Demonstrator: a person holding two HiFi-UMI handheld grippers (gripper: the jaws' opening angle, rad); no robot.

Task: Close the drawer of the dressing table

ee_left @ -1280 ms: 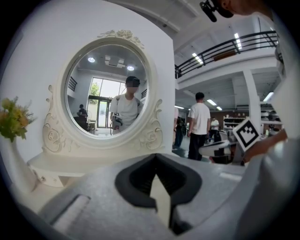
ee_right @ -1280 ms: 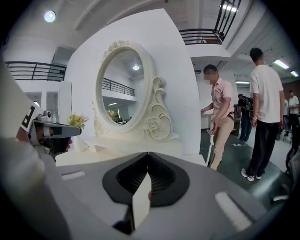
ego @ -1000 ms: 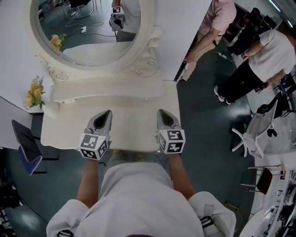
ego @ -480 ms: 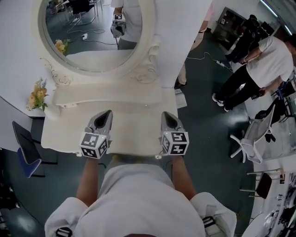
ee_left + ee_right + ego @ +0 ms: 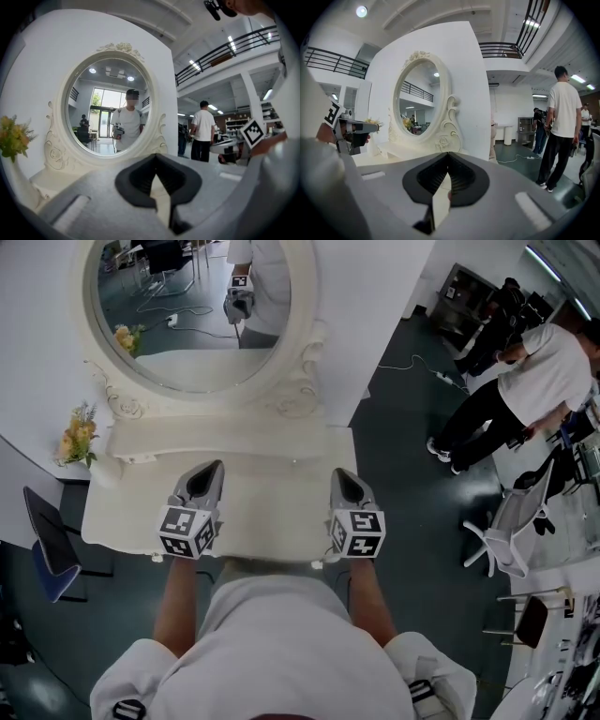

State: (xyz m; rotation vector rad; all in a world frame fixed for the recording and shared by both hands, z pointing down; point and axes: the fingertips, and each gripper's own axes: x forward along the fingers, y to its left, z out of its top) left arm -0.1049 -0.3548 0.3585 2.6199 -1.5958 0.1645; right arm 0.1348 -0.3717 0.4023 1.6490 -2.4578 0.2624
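The cream dressing table (image 5: 272, 498) stands in front of me with its oval mirror (image 5: 197, 310) at the back. My own body and the table's front edge hide its drawer, so I cannot tell how it stands. My left gripper (image 5: 208, 468) hovers over the left front of the table top, shut and holding nothing. Over the right front my right gripper (image 5: 339, 474) does the same. In the left gripper view the left gripper (image 5: 155, 157) points at the mirror (image 5: 112, 108). The right gripper (image 5: 448, 154) faces the mirror's frame (image 5: 445, 126) from the side.
A vase of yellow flowers (image 5: 77, 432) stands at the table's left end. A dark chair (image 5: 52, 540) is on the floor to the left. People (image 5: 525, 381) stand at the right, with a white chair (image 5: 511, 521) nearby. A cable (image 5: 422, 362) lies on the floor.
Both grippers have lifted a little over the table top, side by side, and both stay shut. The head view has drifted slightly.
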